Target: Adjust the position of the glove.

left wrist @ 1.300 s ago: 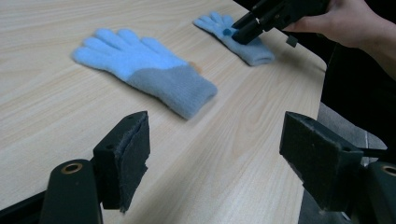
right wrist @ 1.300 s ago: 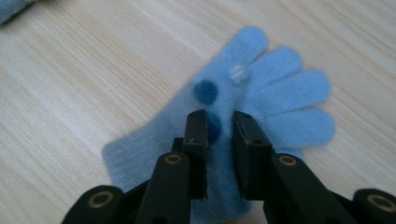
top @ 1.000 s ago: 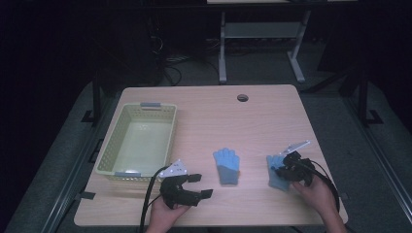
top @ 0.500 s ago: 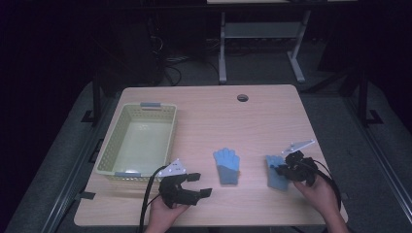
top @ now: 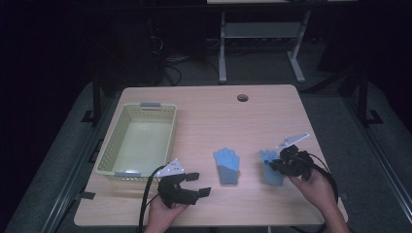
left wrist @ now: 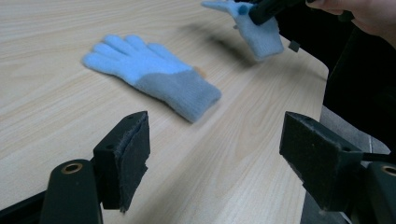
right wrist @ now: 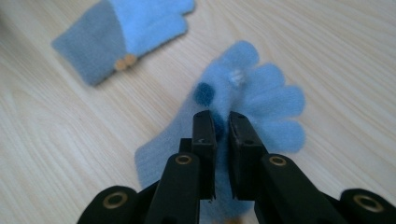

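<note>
Two gloves right of the basket point(top: 138, 141): near glove point(top: 227, 165) flat on the counter point(top: 209, 111), far glove point(top: 270, 167) pinched mid-palm by right hand-held gripper point(top: 275, 165); left hand-held gripper point(top: 197, 184) open, idle. Lift clear, carry over basket before release

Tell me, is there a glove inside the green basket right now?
No. In the high view the green basket holds nothing, one blue glove lies on the table, and the right gripper pinches the other glove.
</note>
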